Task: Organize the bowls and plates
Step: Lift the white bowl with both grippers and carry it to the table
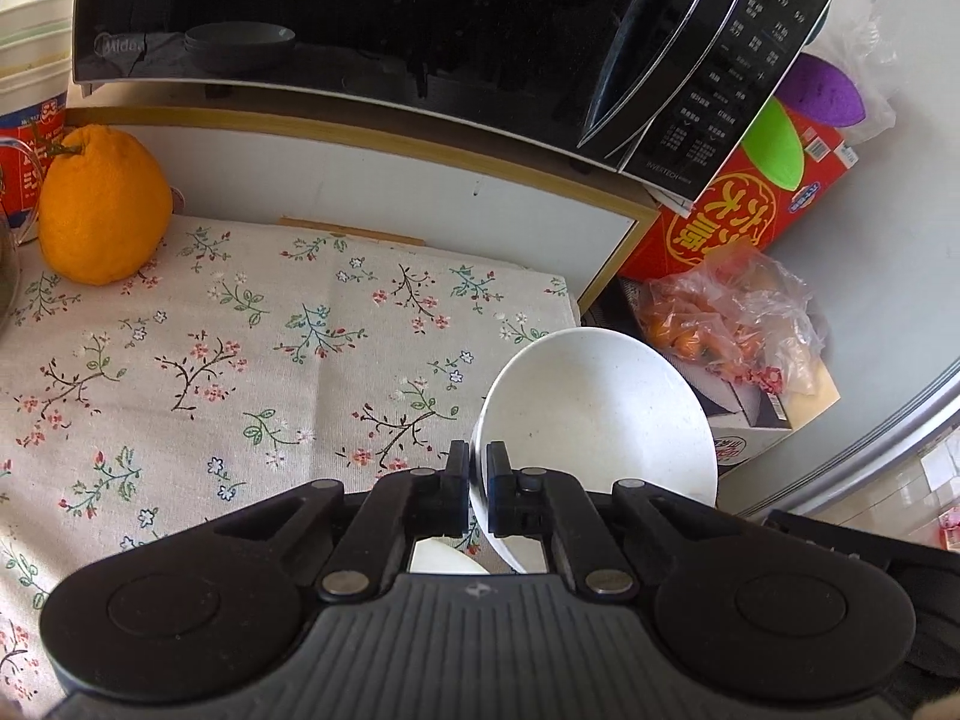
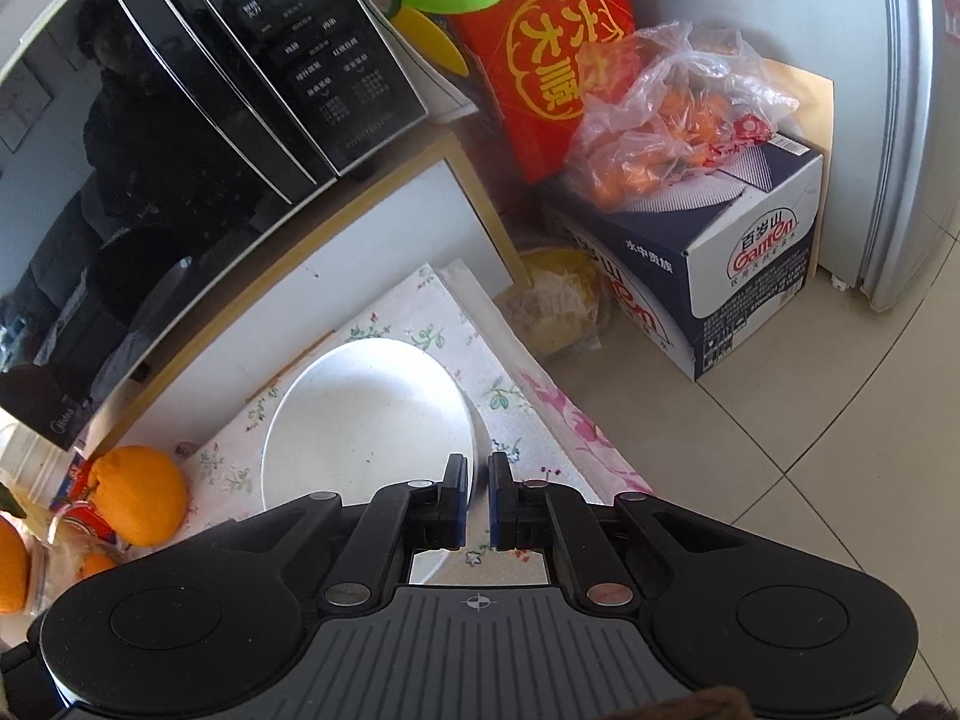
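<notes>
A white bowl [image 1: 600,414] hangs tilted over the right end of the floral cloth [image 1: 240,360]. My left gripper [image 1: 478,468] is shut on its near left rim. In the right wrist view the bowl [image 2: 366,420] lies to the left, and my right gripper [image 2: 478,474] is shut on its near right rim. It looks like one bowl held from both sides. Another white dish [image 1: 447,558] shows under the left gripper, mostly hidden. The dark shape at the lower right of the left wrist view may be the right gripper's body.
A black microwave [image 1: 360,18] stands on a white cabinet behind the cloth. A big orange [image 1: 102,204] sits at the far left. Right of the table are a red box [image 1: 750,210], a bag of small oranges [image 2: 660,126] on a carton [image 2: 720,276], and a fridge [image 2: 912,120].
</notes>
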Action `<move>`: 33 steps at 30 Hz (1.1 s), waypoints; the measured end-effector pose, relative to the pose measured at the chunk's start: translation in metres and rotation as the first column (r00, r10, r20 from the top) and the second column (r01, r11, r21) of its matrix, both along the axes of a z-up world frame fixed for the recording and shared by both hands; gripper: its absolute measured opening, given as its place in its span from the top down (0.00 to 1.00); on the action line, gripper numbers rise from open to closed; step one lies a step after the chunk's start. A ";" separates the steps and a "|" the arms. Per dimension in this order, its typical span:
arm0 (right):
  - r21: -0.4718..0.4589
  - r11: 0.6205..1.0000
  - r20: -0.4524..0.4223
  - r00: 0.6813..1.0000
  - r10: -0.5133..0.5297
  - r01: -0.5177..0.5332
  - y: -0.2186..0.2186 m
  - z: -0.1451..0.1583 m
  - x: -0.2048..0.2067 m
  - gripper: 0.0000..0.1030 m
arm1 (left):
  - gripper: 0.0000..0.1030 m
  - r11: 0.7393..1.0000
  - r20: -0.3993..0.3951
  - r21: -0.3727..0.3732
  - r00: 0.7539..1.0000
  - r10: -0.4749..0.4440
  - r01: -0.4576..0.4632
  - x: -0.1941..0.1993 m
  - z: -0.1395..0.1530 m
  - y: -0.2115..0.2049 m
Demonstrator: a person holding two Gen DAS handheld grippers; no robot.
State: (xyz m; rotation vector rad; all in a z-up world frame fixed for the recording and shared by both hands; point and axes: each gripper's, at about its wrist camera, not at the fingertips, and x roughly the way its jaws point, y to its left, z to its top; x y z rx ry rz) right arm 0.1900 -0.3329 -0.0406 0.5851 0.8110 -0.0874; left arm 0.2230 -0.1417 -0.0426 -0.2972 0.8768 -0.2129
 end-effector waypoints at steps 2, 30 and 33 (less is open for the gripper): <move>0.008 1.000 0.023 1.000 0.013 -0.013 0.001 0.008 -0.003 0.95 | 0.95 1.000 0.009 -0.008 1.000 0.005 -0.005 -0.007 0.008 0.005; -0.201 0.860 0.042 0.873 0.485 -0.468 0.128 0.053 -0.129 0.89 | 0.93 0.995 -0.017 0.003 0.995 0.097 -0.097 -0.147 0.041 0.123; -0.210 0.847 0.017 0.864 0.503 -0.489 0.130 0.048 -0.142 0.89 | 0.93 0.997 -0.026 -0.009 0.997 0.079 -0.079 -0.158 0.036 0.126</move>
